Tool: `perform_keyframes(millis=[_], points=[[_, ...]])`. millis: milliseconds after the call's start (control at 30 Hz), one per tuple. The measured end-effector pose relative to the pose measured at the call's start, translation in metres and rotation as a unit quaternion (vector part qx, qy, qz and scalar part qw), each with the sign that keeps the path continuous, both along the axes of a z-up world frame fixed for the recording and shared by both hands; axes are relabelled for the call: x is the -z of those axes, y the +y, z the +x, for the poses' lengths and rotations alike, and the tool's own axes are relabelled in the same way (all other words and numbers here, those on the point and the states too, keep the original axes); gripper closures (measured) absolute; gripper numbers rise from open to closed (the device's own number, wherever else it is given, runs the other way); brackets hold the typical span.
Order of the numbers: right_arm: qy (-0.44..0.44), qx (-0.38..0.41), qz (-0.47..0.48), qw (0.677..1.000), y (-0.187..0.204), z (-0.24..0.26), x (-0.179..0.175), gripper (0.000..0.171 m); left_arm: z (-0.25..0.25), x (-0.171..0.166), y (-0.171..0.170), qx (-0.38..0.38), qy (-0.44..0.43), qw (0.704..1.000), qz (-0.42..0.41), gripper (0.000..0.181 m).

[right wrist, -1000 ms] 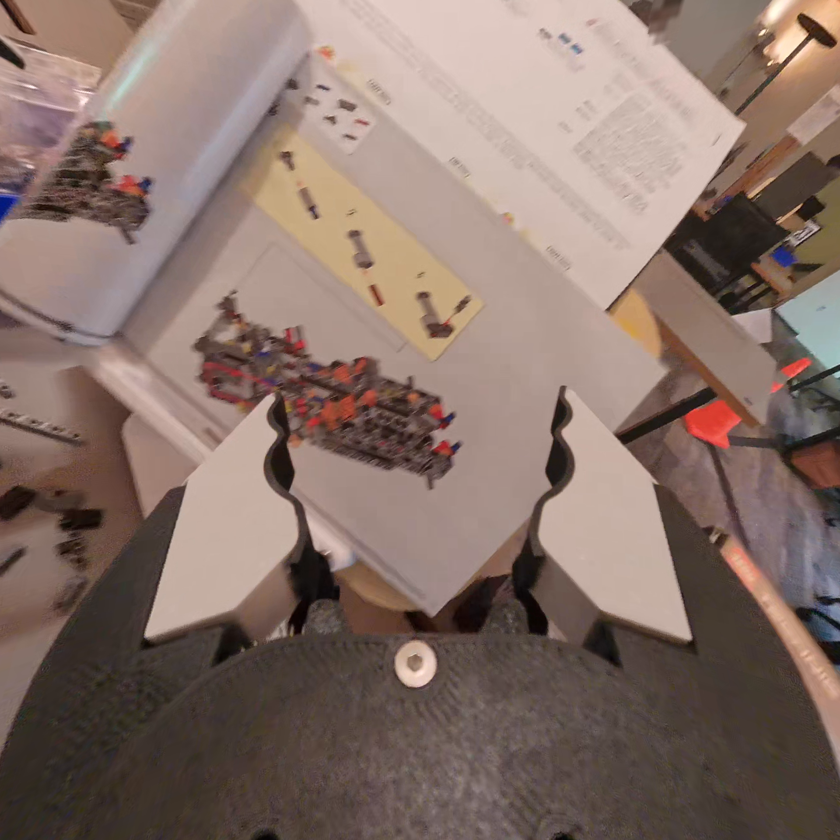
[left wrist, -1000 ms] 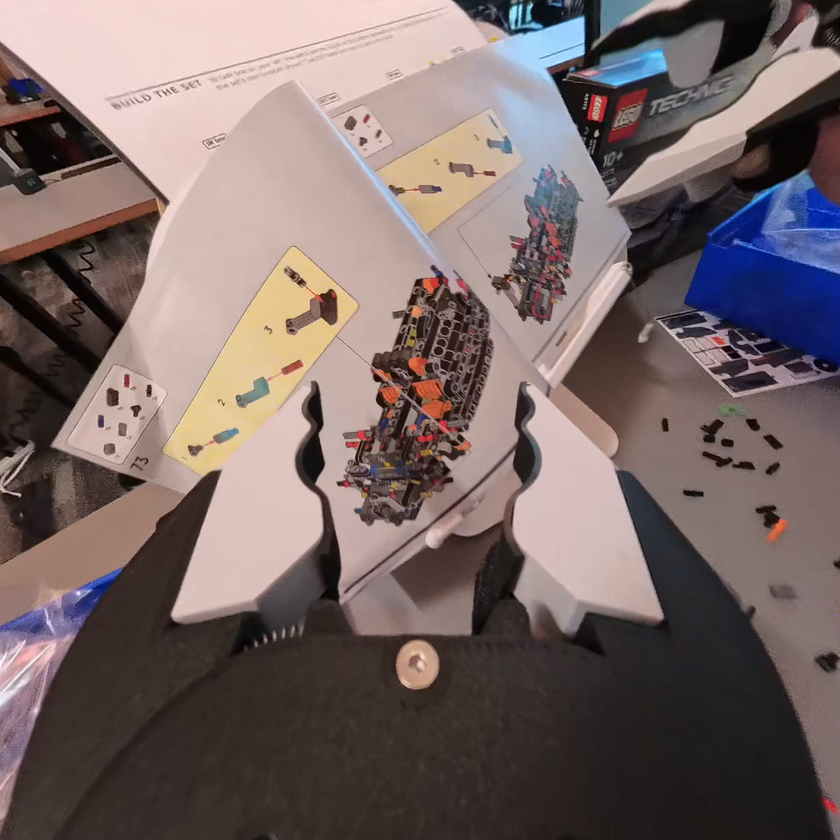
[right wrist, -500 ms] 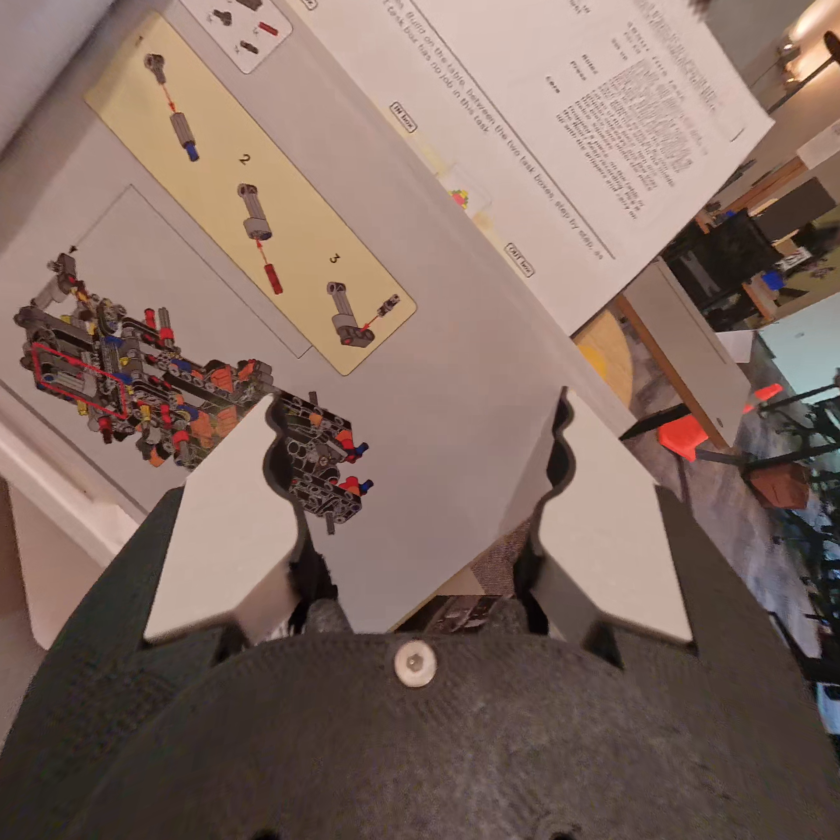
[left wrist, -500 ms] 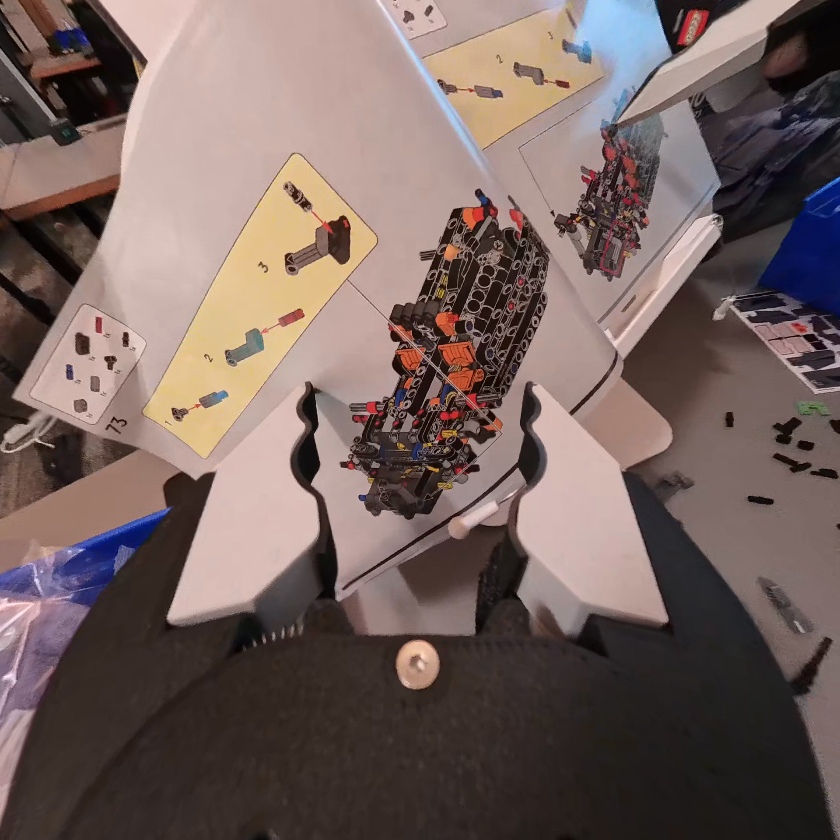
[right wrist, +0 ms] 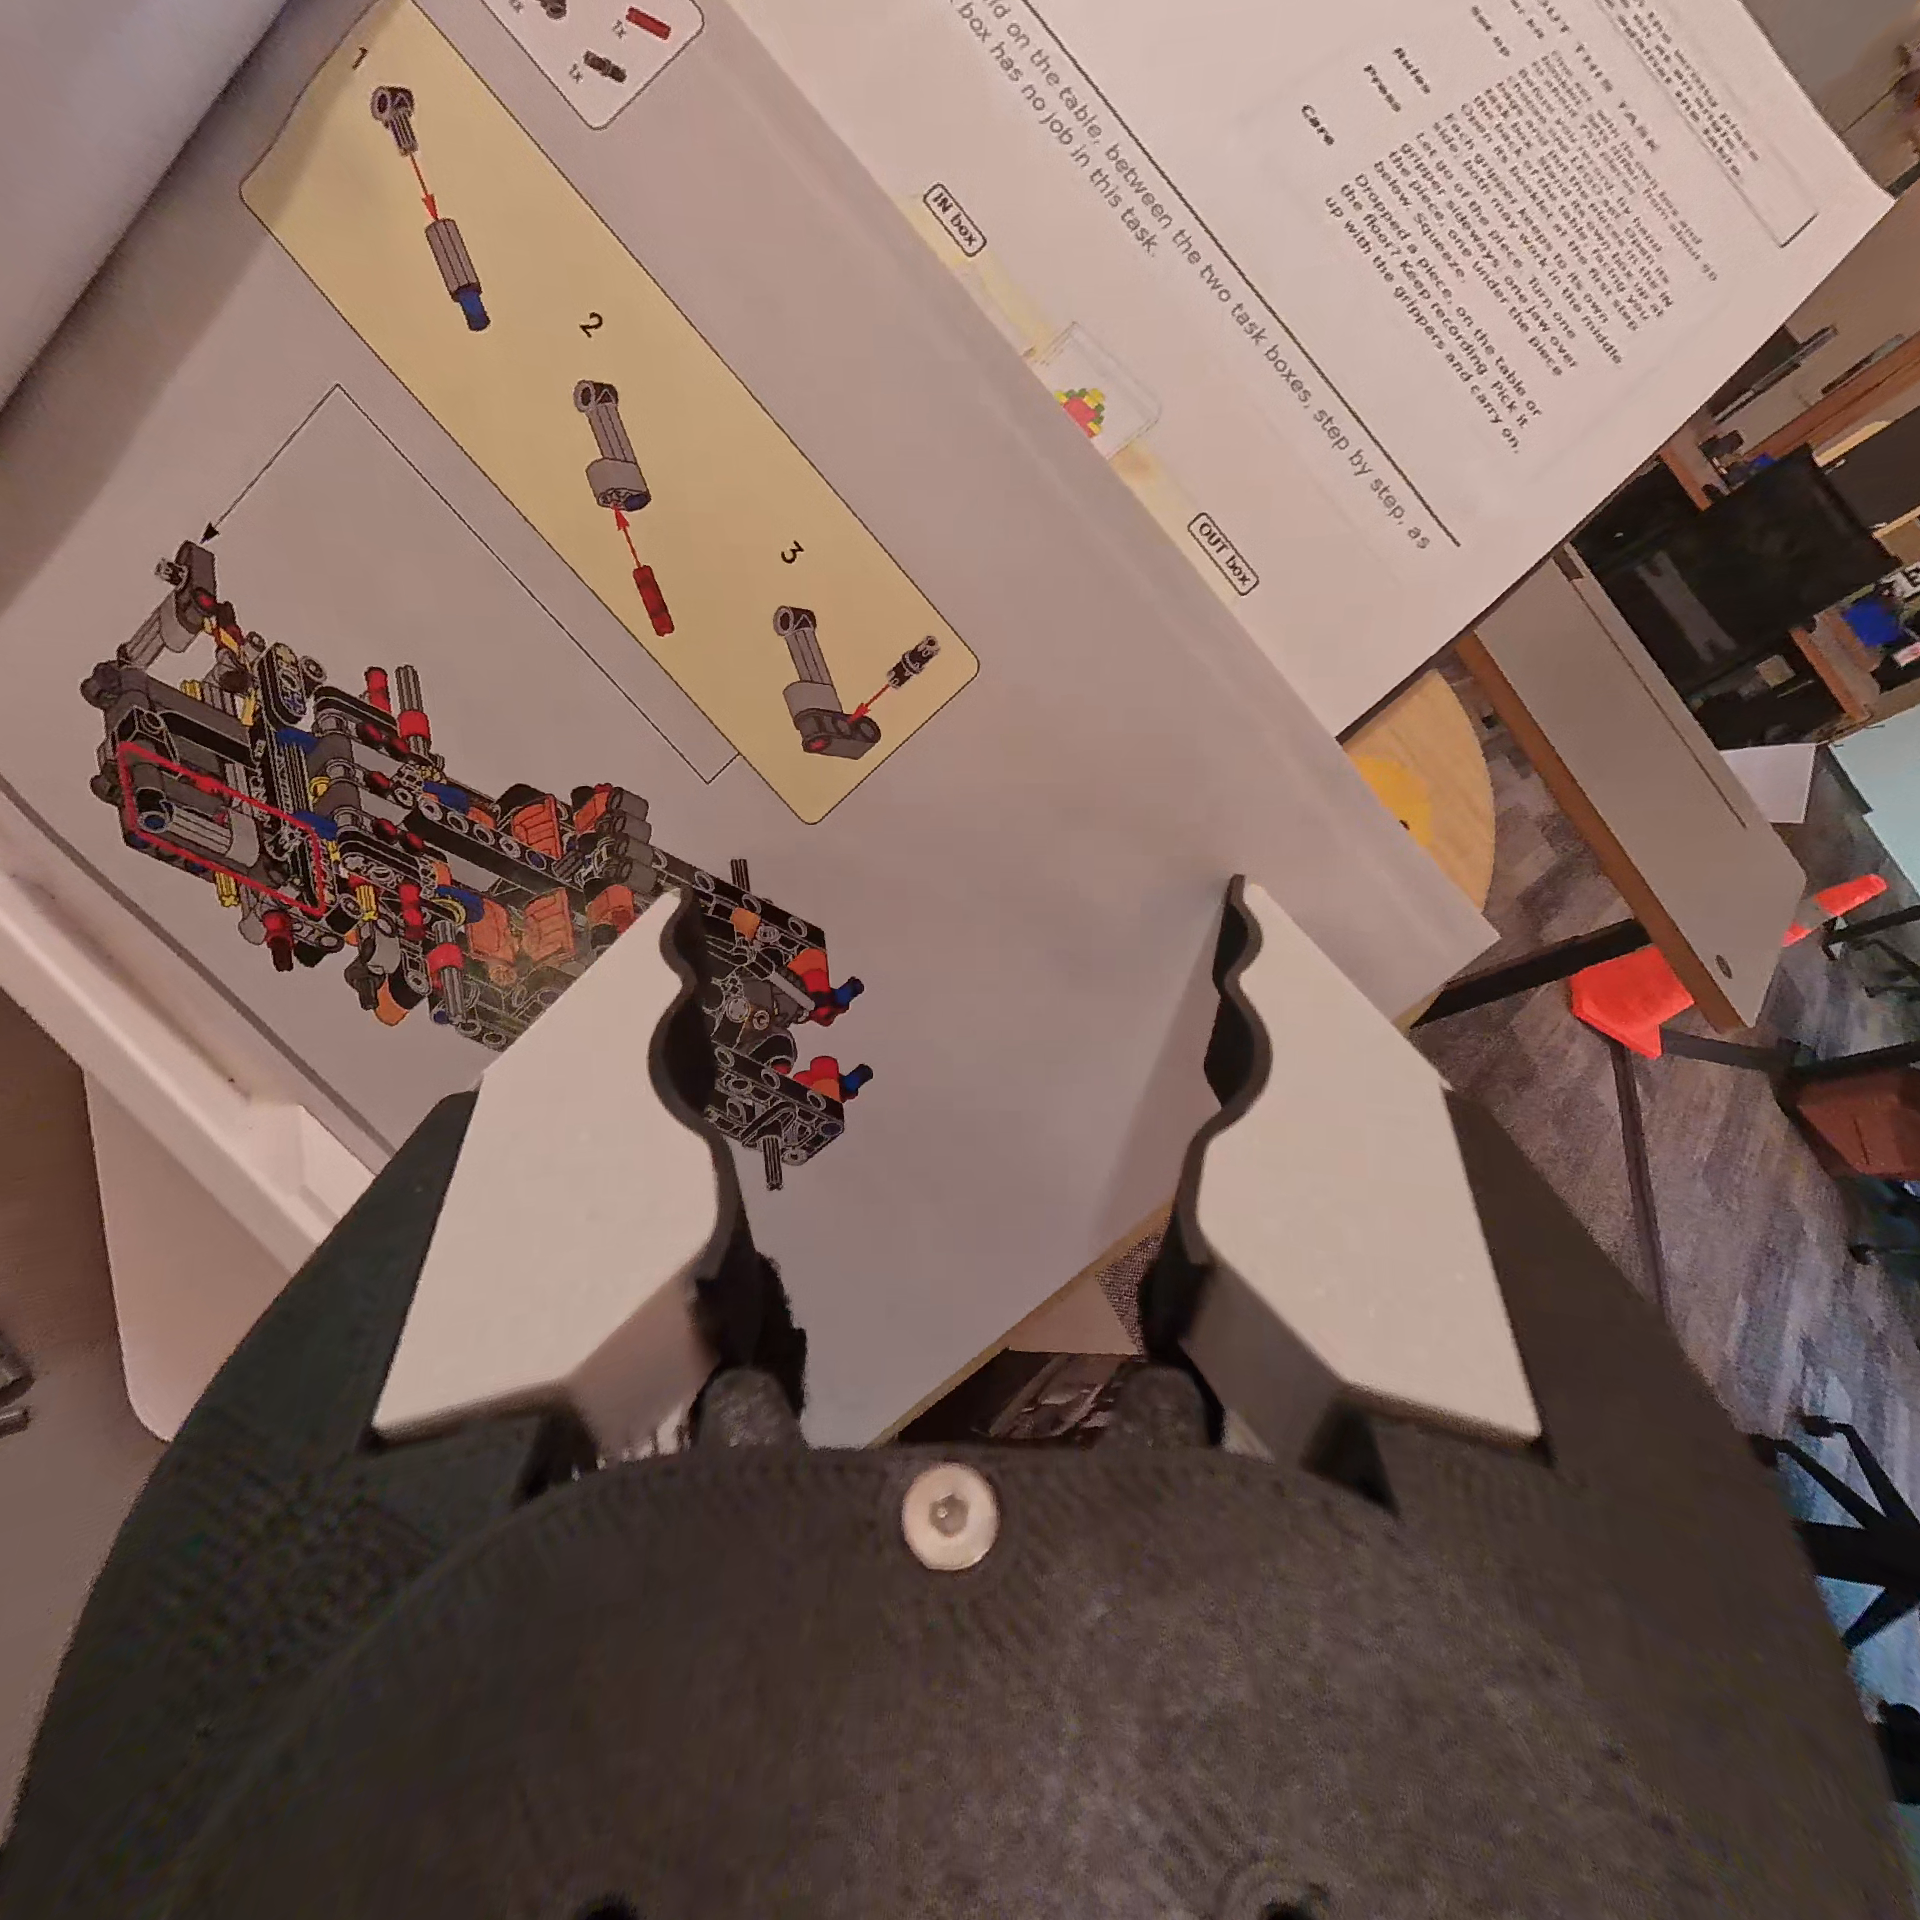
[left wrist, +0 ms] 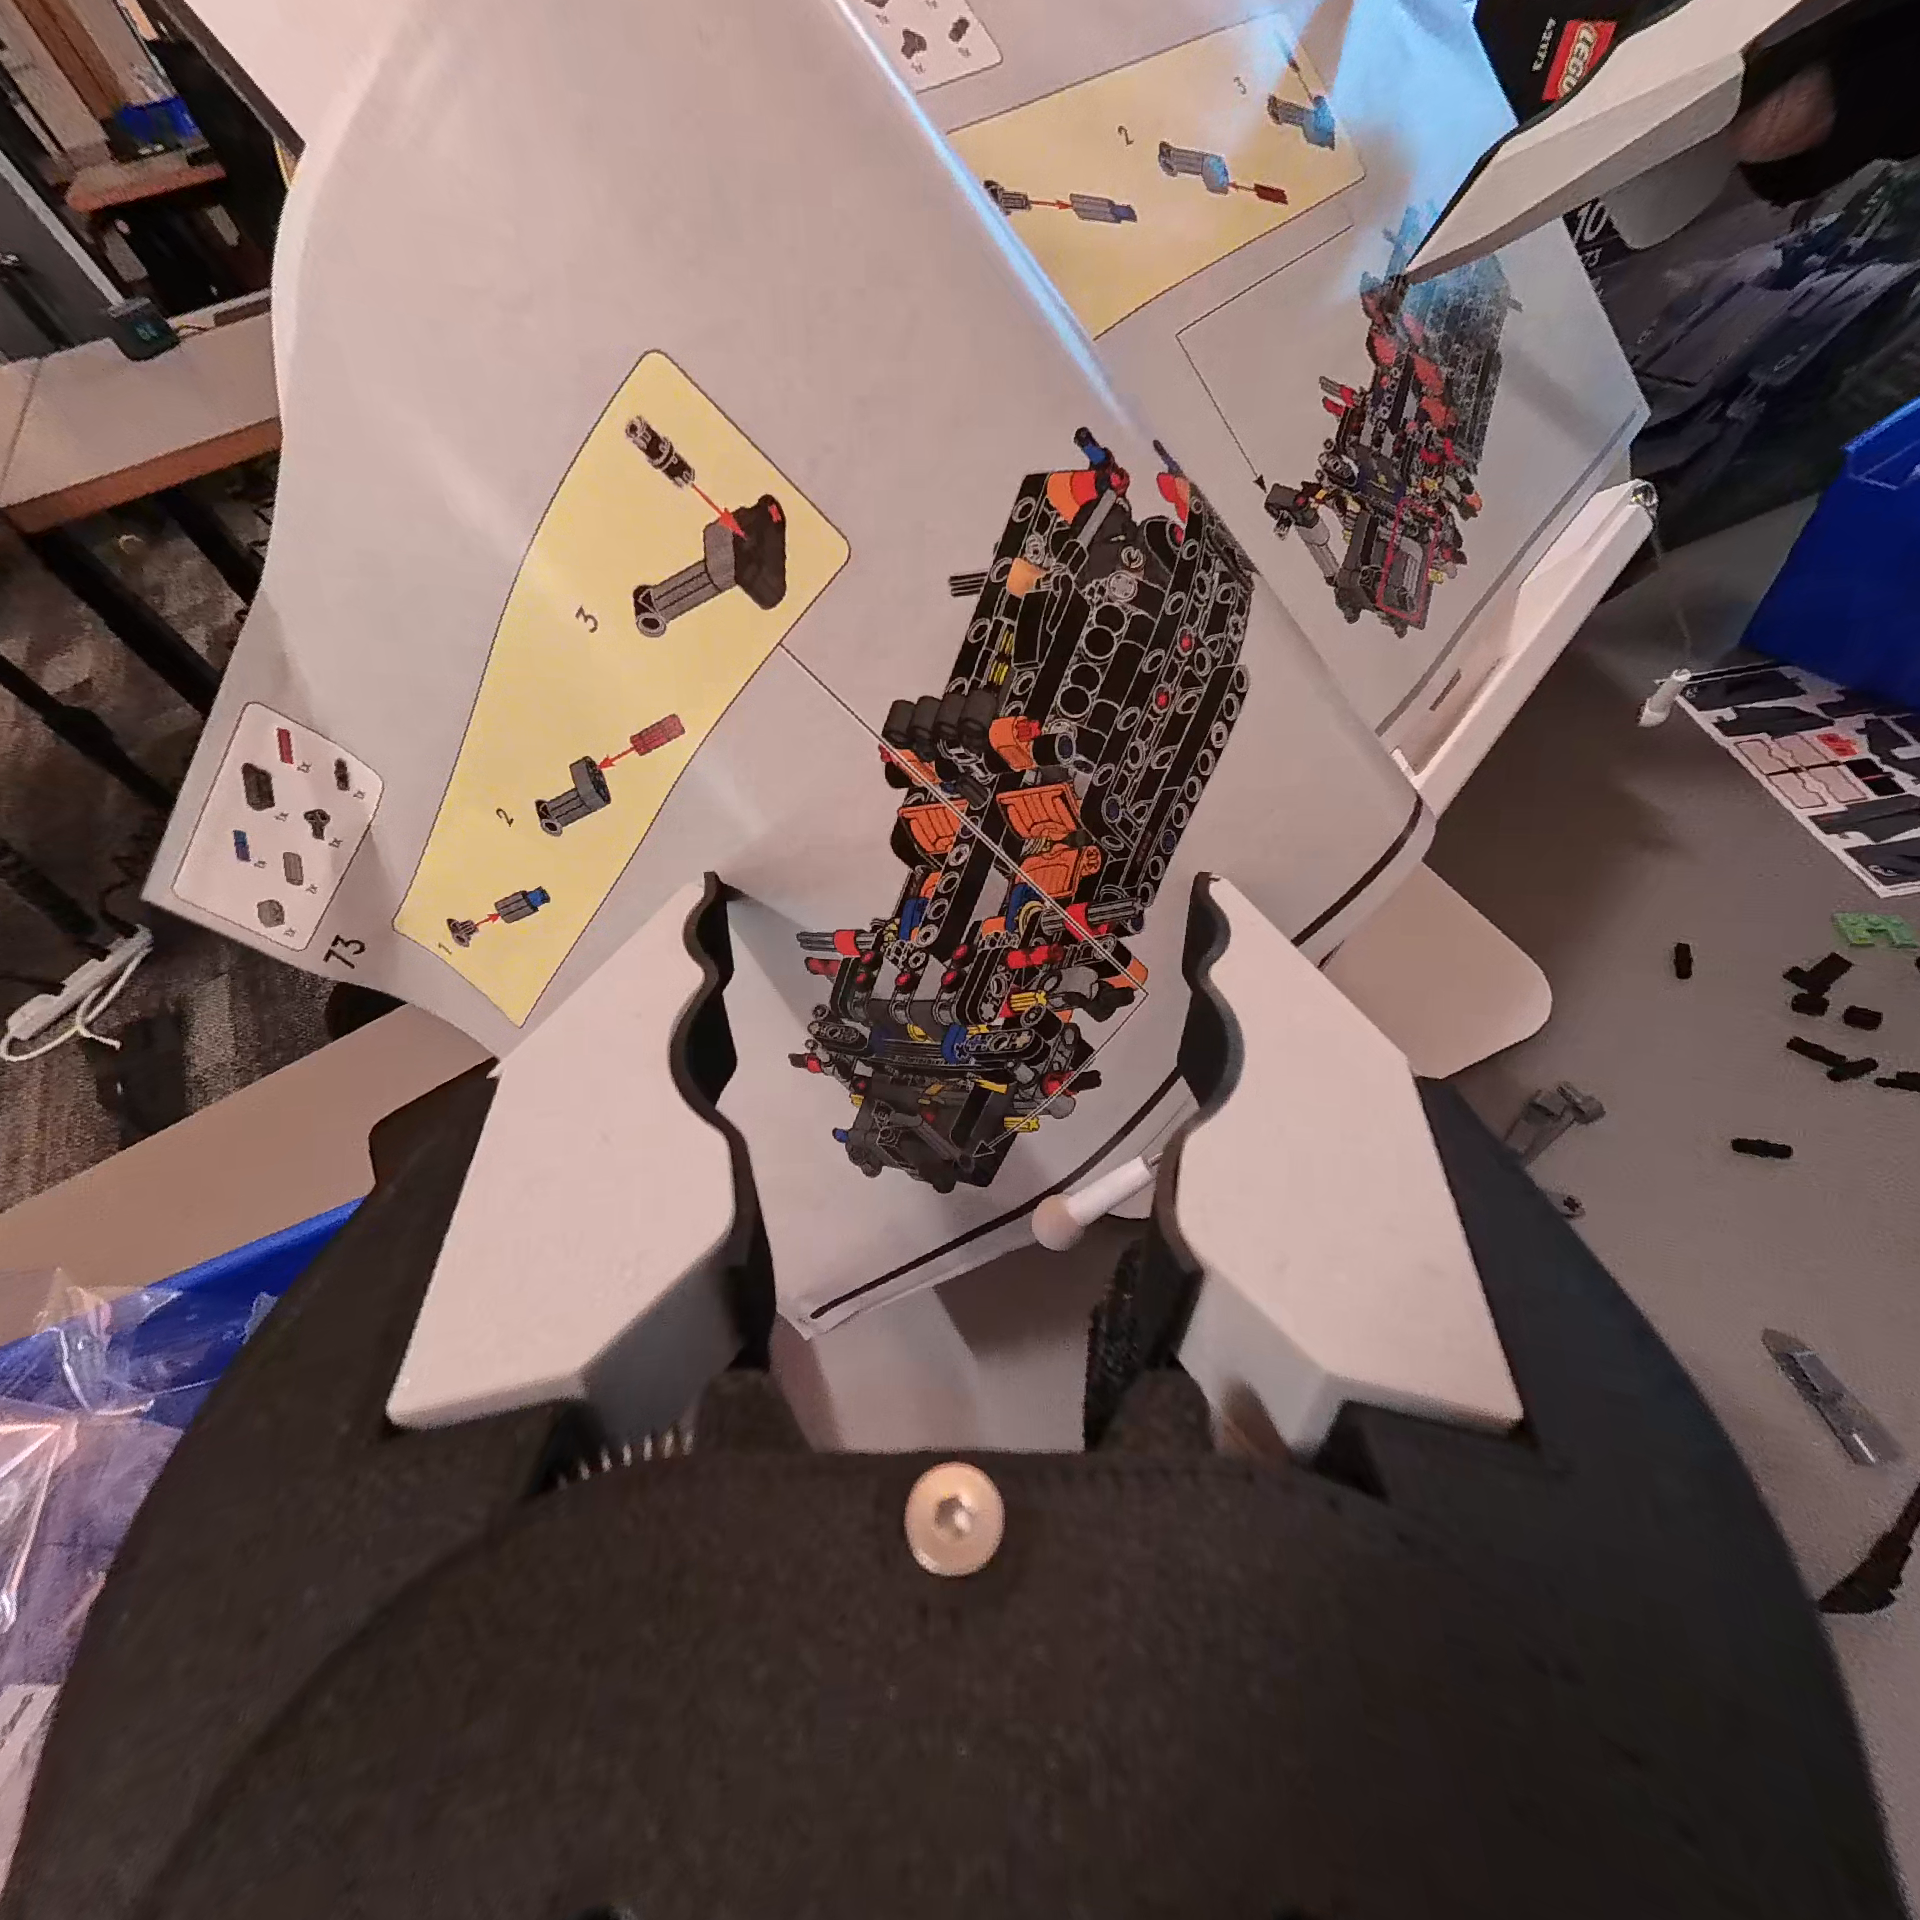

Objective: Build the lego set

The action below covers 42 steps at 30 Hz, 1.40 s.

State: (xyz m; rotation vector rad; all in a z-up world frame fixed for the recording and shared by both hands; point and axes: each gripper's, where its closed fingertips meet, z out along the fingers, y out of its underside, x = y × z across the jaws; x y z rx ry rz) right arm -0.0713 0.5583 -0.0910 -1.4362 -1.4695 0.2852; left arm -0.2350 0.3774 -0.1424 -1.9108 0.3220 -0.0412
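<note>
The open instruction booklet (left wrist: pixel 852 644) stands on a white stand (left wrist: pixel 1455 997). Its left page curls up toward me, showing a yellow step panel and a black-and-orange model. My left gripper (left wrist: pixel 956 935) is open and empty, with the lower edge of that page between its fingers. My right gripper (right wrist: pixel 956 935) is open and empty, with the bottom corner of the right page (right wrist: pixel 935 831) between its fingers. In the left wrist view, one right gripper finger (left wrist: pixel 1558 156) rests its tip on the right page. No built model is in view.
Loose small black pieces (left wrist: pixel 1829 997) and a sticker sheet (left wrist: pixel 1818 769) lie on the grey table to the right. A blue bin (left wrist: pixel 1849 561) stands at right, and another with plastic bags (left wrist: pixel 125 1403) at lower left. A large printed sheet (right wrist: pixel 1351 208) hangs behind the booklet.
Both grippers moved closer to the booklet. The left page stands more upright and curled. The right wrist view swung onto the right page, which is now sharp. Both stayed open.
</note>
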Motion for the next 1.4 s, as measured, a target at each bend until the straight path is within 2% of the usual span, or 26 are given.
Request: perform_keyframes(millis=[600, 700, 800, 967, 1400], points=[[-0.043, -0.019, 0.018, 0.999, -0.012, -0.001, 0.003, 0.117, -0.001, 0.000, 0.001, 0.004, -0.004, 1.000, 0.005, 0.095], [0.000, -0.040, 0.002, 0.999, -0.014, -0.006, -0.023, 0.097, 0.002, -0.006, -0.003, 0.009, 0.006, 1.000, 0.012, 0.095], [-0.027, -0.035, 0.034, 0.998, 0.005, -0.009, -0.031, 0.077, 0.004, -0.023, -0.003, 0.006, 0.022, 0.999, 0.041, 0.101], [-0.070, -0.045, 0.039, 0.996, 0.016, -0.013, -0.024, 0.086, 0.009, -0.027, 0.009, 0.010, 0.043, 0.998, 0.035, 0.098], [-0.051, -0.023, 0.061, 0.997, 0.016, -0.011, -0.025, 0.090, 0.008, -0.026, 0.008, 0.010, 0.039, 0.998, 0.041, 0.099]])
